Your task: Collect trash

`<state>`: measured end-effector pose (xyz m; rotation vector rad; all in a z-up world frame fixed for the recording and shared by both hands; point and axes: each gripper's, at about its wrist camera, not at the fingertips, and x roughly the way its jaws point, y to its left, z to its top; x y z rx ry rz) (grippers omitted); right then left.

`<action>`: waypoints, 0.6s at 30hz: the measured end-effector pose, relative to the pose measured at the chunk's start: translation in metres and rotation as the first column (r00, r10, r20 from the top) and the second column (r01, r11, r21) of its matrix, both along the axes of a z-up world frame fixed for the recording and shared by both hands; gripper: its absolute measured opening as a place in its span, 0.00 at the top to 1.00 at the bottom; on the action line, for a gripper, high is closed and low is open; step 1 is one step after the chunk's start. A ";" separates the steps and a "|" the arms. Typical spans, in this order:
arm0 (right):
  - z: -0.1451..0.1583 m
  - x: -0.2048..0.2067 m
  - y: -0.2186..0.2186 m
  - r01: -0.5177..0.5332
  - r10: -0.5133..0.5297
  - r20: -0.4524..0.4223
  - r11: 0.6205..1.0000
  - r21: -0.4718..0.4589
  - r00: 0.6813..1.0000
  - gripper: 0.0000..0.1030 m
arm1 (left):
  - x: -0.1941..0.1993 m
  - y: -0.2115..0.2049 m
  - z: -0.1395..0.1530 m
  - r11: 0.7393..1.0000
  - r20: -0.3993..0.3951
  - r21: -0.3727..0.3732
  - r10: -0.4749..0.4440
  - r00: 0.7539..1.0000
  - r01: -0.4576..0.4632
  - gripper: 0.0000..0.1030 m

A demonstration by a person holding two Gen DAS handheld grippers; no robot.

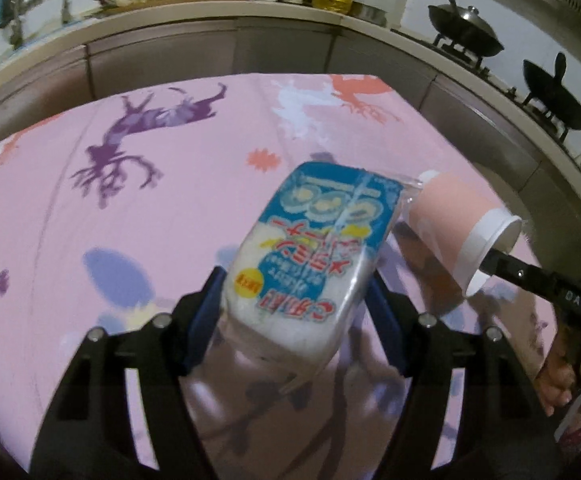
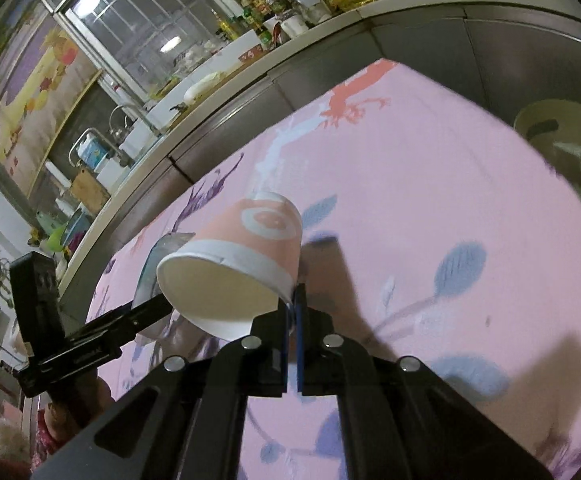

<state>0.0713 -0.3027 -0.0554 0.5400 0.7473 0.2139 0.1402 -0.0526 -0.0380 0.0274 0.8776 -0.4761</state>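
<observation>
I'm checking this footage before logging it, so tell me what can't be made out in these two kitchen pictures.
- Left wrist view: the packet in the left gripper is blurred; its print is unreadable, and its lower end is hidden behind the gripper.
- Right wrist view: the paper cup pinched at its rim by the right gripper hides most of the packet.
- Right wrist view: the bin is cut off by the edge; its contents are blurred.
</observation>
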 end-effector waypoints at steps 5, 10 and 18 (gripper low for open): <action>-0.005 -0.014 0.015 -0.020 0.020 -0.004 1.000 -0.002 1.000 1.00 | -0.023 0.009 0.002 0.993 0.063 0.089 0.070 0.996 -0.076 0.34; -0.007 -0.023 0.025 -0.021 0.021 -0.002 0.999 -0.038 1.000 1.00 | -0.024 0.018 -0.008 0.985 0.047 0.118 0.118 0.992 -0.123 0.33; -0.013 -0.029 0.031 0.001 -0.002 -0.010 0.997 -0.076 1.000 1.00 | -0.025 0.020 -0.022 0.973 0.039 0.167 0.154 0.987 -0.158 0.29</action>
